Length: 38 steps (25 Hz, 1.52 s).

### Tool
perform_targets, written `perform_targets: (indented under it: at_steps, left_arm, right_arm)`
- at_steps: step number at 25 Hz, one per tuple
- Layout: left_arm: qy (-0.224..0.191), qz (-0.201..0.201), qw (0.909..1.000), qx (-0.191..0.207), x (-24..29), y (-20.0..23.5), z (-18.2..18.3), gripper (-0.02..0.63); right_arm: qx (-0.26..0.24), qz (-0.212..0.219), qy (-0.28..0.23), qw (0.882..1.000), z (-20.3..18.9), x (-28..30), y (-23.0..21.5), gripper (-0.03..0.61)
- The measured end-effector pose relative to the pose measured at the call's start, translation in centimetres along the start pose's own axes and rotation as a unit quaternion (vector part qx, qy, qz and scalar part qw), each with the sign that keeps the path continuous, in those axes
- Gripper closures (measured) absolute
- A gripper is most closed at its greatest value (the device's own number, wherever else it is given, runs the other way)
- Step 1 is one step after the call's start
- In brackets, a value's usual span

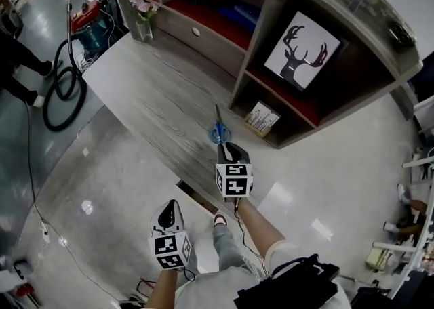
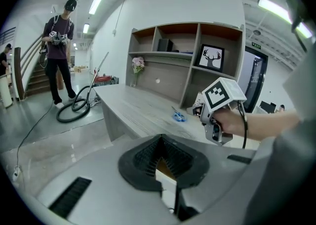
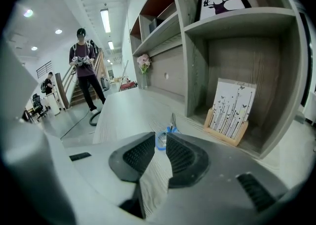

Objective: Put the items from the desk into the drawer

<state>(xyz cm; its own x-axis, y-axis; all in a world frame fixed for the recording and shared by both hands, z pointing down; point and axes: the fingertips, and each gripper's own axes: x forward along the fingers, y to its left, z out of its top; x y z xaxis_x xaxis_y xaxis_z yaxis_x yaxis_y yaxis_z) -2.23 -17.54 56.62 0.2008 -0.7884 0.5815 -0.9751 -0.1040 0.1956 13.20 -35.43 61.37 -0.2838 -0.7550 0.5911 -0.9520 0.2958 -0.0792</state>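
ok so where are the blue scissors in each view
Head view: the blue scissors lie at centre on the desk, just ahead of the right gripper.
Left gripper view: the scissors are right of centre on the desk, left of the right gripper.
Right gripper view: the scissors are low centre, handles showing through the gap between the jaws.
Shared landmark: the deer picture on the shelf, up and right of the scissors in every view.

I have bare desk [image 1: 149, 84] on every side of the scissors [image 1: 218, 131] except the far one, where the shelf unit [image 1: 245, 74] rises and its card stand [image 1: 262, 119] sits near them.
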Motion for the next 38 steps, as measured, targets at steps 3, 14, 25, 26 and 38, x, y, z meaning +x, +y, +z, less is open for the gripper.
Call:
perform_targets:
  at_steps: [3, 14, 25, 26, 38]
  left_arm:
    - [0.004, 0.001, 1.0000, 0.001, 0.2, 0.1, -0.4, 0.617]
    - [0.011, 0.004, 0.9996, -0.026, 1.2, 1.3, -1.3, 0.617]
    - [0.011, 0.005, 0.9995, -0.030, 1.7, 2.1, -1.2, 0.617]
    - [0.011, 0.004, 0.9995, -0.030, 1.8, 2.2, -1.2, 0.617]
    - [0.014, 0.010, 0.9995, -0.026, 2.0, 3.2, -1.2, 0.617]
  right_arm:
    - [-0.008, -0.002, 0.004, 1.000, -0.2, 1.2, -0.1, 0.515]
    - [-0.034, -0.023, 0.027, 0.999, -0.7, 4.7, -1.1, 0.506]
    - [-0.042, -0.026, 0.059, 0.997, -1.0, 6.4, -0.7, 0.494]
    - [-0.048, -0.030, 0.062, 0.997, -1.1, 6.5, -0.9, 0.494]
    - [-0.045, -0.042, 0.090, 0.994, -2.3, 7.5, -1.2, 0.491]
